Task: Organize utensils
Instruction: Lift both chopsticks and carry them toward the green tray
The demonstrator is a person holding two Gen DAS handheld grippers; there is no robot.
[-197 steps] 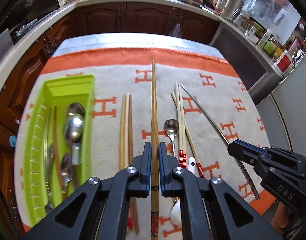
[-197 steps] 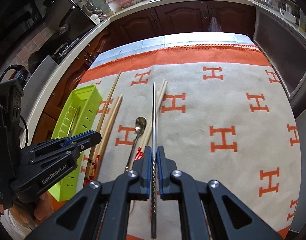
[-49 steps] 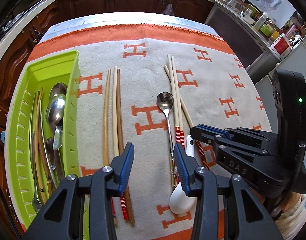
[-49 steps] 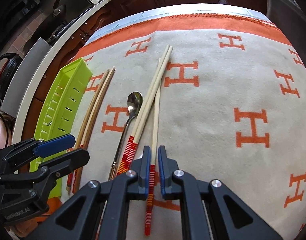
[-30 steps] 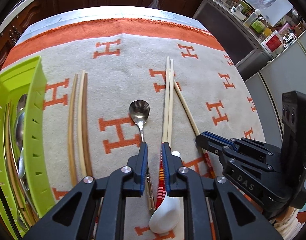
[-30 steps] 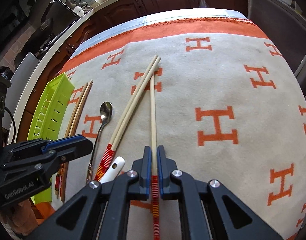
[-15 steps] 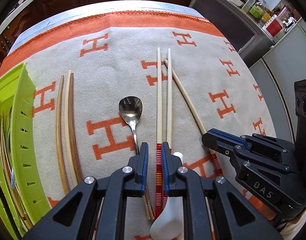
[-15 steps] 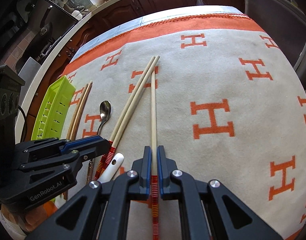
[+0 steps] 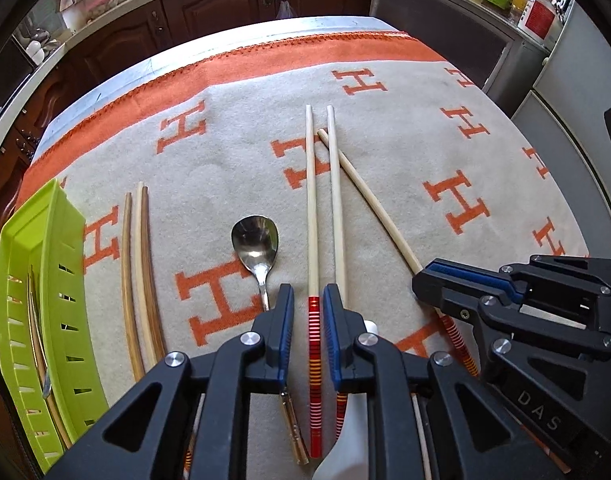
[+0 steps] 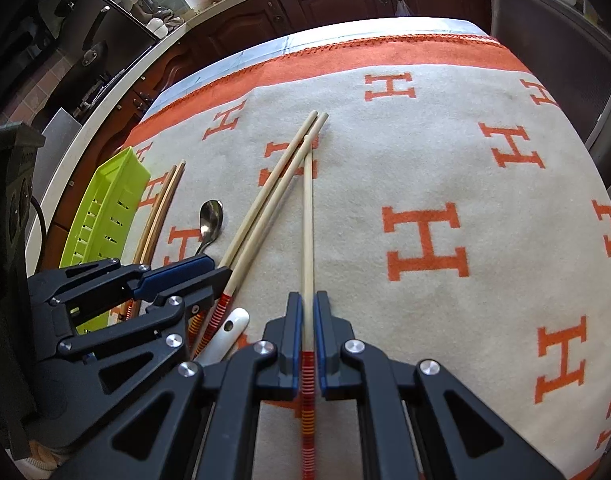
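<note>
My left gripper [image 9: 308,300] is shut on a pale chopstick with a red-striped handle [image 9: 312,216] that points away along the cloth. A second like chopstick [image 9: 336,208] lies just right of it. My right gripper [image 10: 308,304] is shut on a third red-handled chopstick [image 10: 308,216]; it also shows in the left wrist view [image 9: 369,196], lying slantwise. A metal spoon [image 9: 255,242] lies left of my left gripper. A white ceramic spoon [image 10: 225,338] lies between the grippers. Three wooden chopsticks [image 9: 139,272] lie by the green tray [image 9: 45,280].
The green slotted tray holds utensils at the far left of the cloth, also seen in the right wrist view [image 10: 105,208]. The orange-and-cream cloth [image 10: 425,160] covers the table. Dark cabinets [image 9: 225,4] and a counter stand beyond the far edge.
Over the last second both grippers stay shut on their chopsticks. The left gripper's view has shifted a little to the right and forward; the right has hardly moved.
</note>
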